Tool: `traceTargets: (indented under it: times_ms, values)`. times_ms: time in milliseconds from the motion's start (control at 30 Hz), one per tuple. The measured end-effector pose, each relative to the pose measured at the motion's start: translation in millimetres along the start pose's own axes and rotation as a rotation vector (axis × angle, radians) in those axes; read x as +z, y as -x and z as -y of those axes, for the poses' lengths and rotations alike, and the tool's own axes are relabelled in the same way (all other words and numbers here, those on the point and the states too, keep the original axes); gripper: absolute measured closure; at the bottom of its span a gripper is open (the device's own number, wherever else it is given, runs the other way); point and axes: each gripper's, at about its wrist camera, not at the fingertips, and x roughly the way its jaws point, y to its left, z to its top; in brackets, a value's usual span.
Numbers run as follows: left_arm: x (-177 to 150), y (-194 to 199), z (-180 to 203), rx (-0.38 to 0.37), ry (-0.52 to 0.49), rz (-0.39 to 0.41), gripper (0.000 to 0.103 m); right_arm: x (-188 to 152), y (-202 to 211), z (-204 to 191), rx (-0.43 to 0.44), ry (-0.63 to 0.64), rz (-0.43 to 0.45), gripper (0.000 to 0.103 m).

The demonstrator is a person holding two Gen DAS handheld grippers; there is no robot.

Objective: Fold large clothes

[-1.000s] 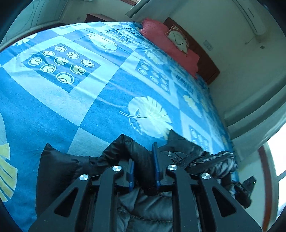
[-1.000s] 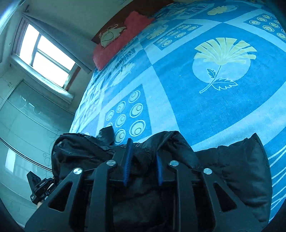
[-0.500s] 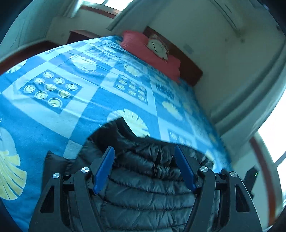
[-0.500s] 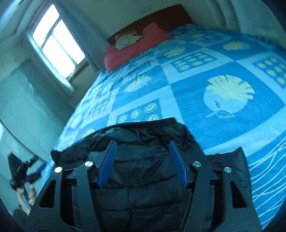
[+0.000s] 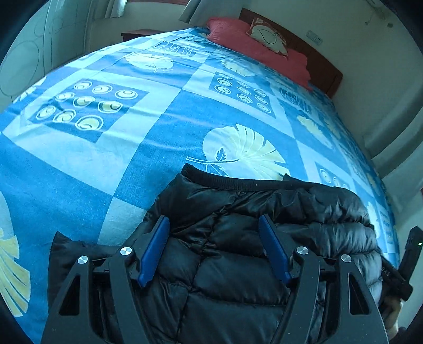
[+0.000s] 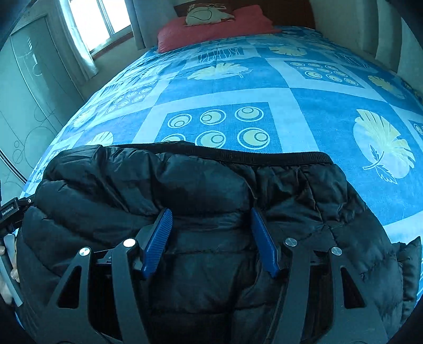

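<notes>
Left wrist view: my left gripper [image 5: 214, 247] and right gripper [image 6: 210, 239] gape empty above the jacket [image 5: 238, 225]; puffy down may spring unfolded.

1. the left wrist view looks forward along the left gripper [image 5: 214, 227] from close above the black puffer jacket [image 5: 264, 238] at the near edge of the bed [image 5: 105, 158], facing the headboard end, where the red pillow [image 5: 253, 45] sits at upper right.
2. the right wrist view looks along the right gripper [image 6: 211, 219] from just as close over the jacket [image 6: 185, 190], facing the same far end, with the pillow [image 6: 211, 29] at top centre and a window [image 6: 105, 18] at upper left.
3. both views share the jacket's hem, the patterned bedcover and the pillow; each catches the other gripper at its outer edge.
</notes>
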Motion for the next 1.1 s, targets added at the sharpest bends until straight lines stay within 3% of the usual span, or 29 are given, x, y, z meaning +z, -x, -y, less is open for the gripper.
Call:
traceTargets:
  times_ms: [100,167,233,333,400,500,600,733,933,1100]
  values:
    - [2.5,17.9,9.0,0.038,-0.021,0.024,0.035,1.6,21.6,1.5,0.013,-0.006,0.020,0.043]
    - [0.9,45.9,18.3,-0.016,-0.035,0.090,0.035,4.3,44.6,10.5,0.028,-0.024,0.070,0.043]
    - [-4.5,67.6,34.9,-0.093,-0.077,0.134,0.035,7.0,58.1,22.3,-0.008,-0.037,0.099,0.043]
    - [-15.0,66.3,62.3,-0.172,-0.138,0.096,0.034,6.3,58.5,43.0,-0.062,-0.054,0.085,0.043]
    - [-23.1,49.4,76.5,-0.134,-0.183,0.062,0.034,1.6,50.5,55.3,-0.097,-0.070,0.059,0.043]
    - [-29.8,16.8,69.9,-0.081,-0.148,-0.012,0.034,-10.1,29.3,79.1,-0.062,-0.145,0.011,0.043]
    - [-33.8,1.7,64.1,-0.076,-0.156,-0.009,0.034,-14.0,19.0,88.4,-0.046,-0.189,0.031,0.043]
    - [-38.0,-2.5,76.6,0.003,-0.218,-0.022,0.034,-12.9,18.5,82.2,-0.081,-0.168,0.038,0.043]
    - [-38.5,49.1,70.1,-0.027,-0.191,0.005,0.034,-18.2,70.7,83.8,-0.057,-0.180,0.071,0.042]
    - [-63.5,112.5,33.1,-0.059,-0.100,0.068,0.034,-53.3,127.8,94.1,-0.034,-0.216,0.091,0.041]
